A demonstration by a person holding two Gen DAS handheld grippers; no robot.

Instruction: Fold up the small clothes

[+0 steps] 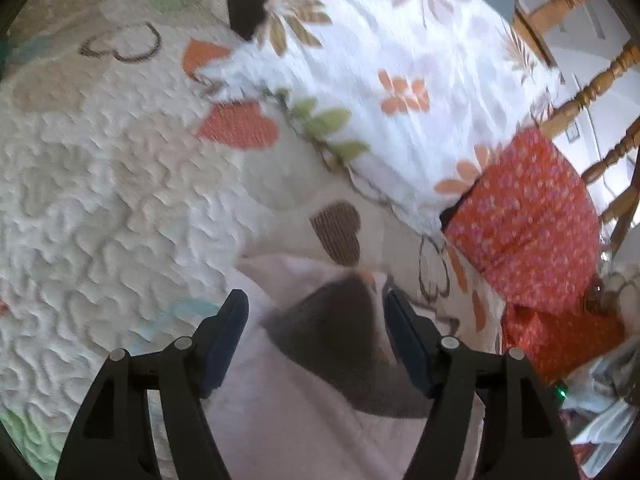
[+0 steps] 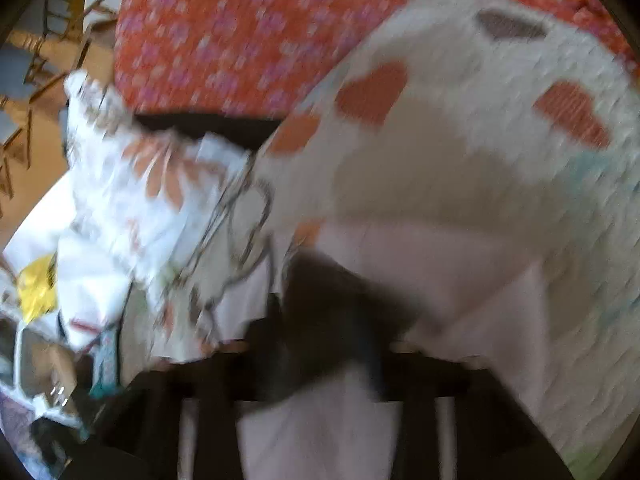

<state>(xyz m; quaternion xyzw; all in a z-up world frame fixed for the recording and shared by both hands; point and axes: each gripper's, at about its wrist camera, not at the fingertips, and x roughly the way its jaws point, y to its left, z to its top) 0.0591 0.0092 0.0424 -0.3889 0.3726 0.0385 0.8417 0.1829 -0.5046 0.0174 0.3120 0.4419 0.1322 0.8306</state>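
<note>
A small pale pink garment [image 1: 304,412] with a dark grey patch [image 1: 344,340] lies on a cream quilted bedspread [image 1: 100,200]. My left gripper [image 1: 316,312] is open, its fingers standing either side of the grey patch just above the cloth. The right wrist view is heavily blurred. There the pink garment [image 2: 420,280] spreads ahead and a dark part of it [image 2: 328,312] sits between the fingers of my right gripper [image 2: 320,344]. I cannot tell whether its jaws are closed on the cloth.
A white floral pillow [image 1: 400,80] lies behind the garment, an orange-red flowered cushion [image 1: 528,216] to its right. Wooden chair spindles [image 1: 592,88] stand at the far right. Clutter and a yellow item [image 2: 38,288] lie beside the bed.
</note>
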